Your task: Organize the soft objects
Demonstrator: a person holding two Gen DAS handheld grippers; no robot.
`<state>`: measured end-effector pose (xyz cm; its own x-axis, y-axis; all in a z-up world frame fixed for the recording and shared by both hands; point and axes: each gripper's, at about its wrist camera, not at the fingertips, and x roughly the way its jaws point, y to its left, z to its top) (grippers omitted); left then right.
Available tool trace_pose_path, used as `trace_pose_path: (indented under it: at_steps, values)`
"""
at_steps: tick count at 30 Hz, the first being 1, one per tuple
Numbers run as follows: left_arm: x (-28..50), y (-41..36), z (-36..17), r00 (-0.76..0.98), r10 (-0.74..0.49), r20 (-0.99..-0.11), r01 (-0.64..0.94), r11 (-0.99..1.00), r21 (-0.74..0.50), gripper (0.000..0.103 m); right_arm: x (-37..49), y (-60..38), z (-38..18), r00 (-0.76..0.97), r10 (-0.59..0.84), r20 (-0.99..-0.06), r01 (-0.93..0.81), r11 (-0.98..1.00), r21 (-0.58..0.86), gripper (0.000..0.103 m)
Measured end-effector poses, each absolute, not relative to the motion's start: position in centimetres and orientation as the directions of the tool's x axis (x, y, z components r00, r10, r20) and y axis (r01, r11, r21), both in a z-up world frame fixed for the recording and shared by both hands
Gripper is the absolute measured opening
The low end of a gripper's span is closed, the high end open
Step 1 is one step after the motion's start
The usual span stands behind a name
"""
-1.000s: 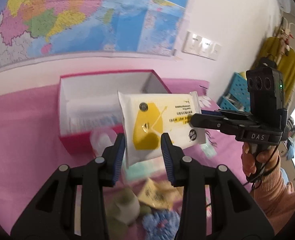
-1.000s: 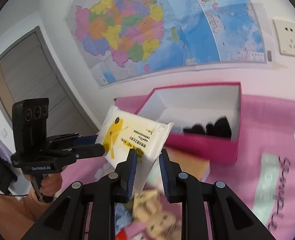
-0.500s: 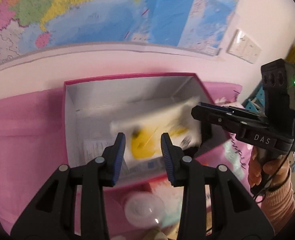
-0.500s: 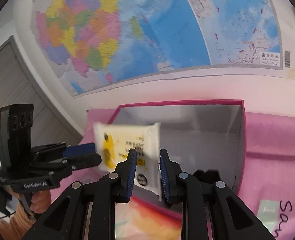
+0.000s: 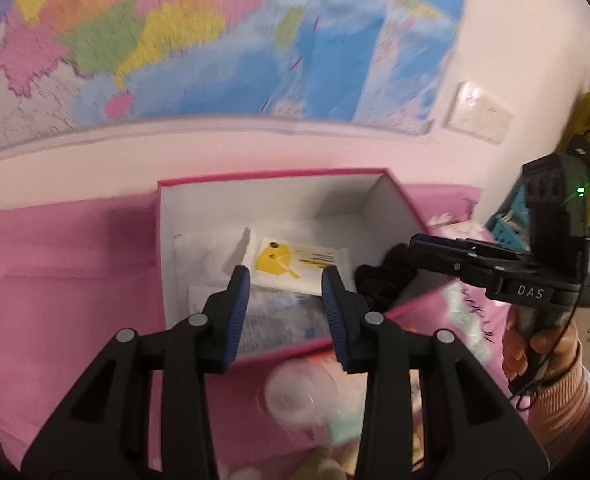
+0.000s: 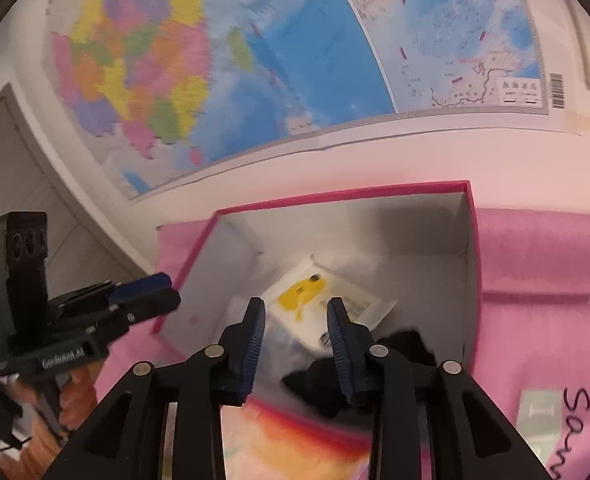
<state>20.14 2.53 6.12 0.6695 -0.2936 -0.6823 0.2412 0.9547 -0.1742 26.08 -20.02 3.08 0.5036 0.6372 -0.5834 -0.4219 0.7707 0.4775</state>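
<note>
A white wipes pack with a yellow print (image 5: 295, 264) (image 6: 311, 292) lies inside the pink box (image 5: 271, 174) (image 6: 335, 196), on top of a blue-and-white pack (image 5: 275, 316). A black soft item (image 5: 383, 276) (image 6: 399, 348) sits in the box's near right corner. My left gripper (image 5: 286, 272) (image 6: 163, 288) hovers over the box's front edge, open with nothing between its fingers. My right gripper (image 6: 297, 304) (image 5: 415, 242) hangs over the box with its jaws opening. The wipes pack lies beyond them, free of the pads.
The box stands on a pink cloth (image 5: 75, 264) against a wall with a large map (image 5: 215, 40). Loose items lie in front of the box, among them a round clear thing (image 5: 295, 392) and a colourful pack (image 6: 287, 440). A person's hand (image 5: 543, 344) holds the right gripper's handle.
The wipes pack, held up in the right gripper, was carried over the box and now lies inside it, released. Both grippers moved in towards the box, and the right jaws widened.
</note>
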Motion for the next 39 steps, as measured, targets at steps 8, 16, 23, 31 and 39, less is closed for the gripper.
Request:
trace_pose_path:
  at_steps: [8,16,23,31,39]
  values:
    - [11.8,3.4,7.8,0.722,-0.312,-0.617,0.297,0.946,-0.131,0.049,18.0,-21.5,6.1,0.471,0.732,-0.492,-0.566,0.678,0.469,0.051]
    - [6.9,4.0,4.6,0.691,-0.265,-0.673,0.276,0.957,-0.093,0.049,12.0,-20.0,5.6,0.372,0.777,-0.508,-0.651,0.608,0.454,0.053]
    - [3.6,5.6,0.9,0.629,-0.256,-0.734,0.229,0.963,-0.140,0.049,10.2,-15.0,3.1,0.268,0.769,-0.581,-0.704,0.568,0.426,0.055]
    - [2.1,7.1,-2.0,0.566,-0.253,-0.785,0.172,0.967,-0.188,0.049,10.9,-9.9,-0.2,0.208,0.722,-0.660,-0.712,0.574,0.405,0.058]
    - [1.4,7.6,-3.3,0.535,-0.280,-0.797,0.165,0.960,-0.226,0.051,11.6,-8.0,-1.1,0.214,0.698,-0.683,-0.710,0.592,0.382,0.058]
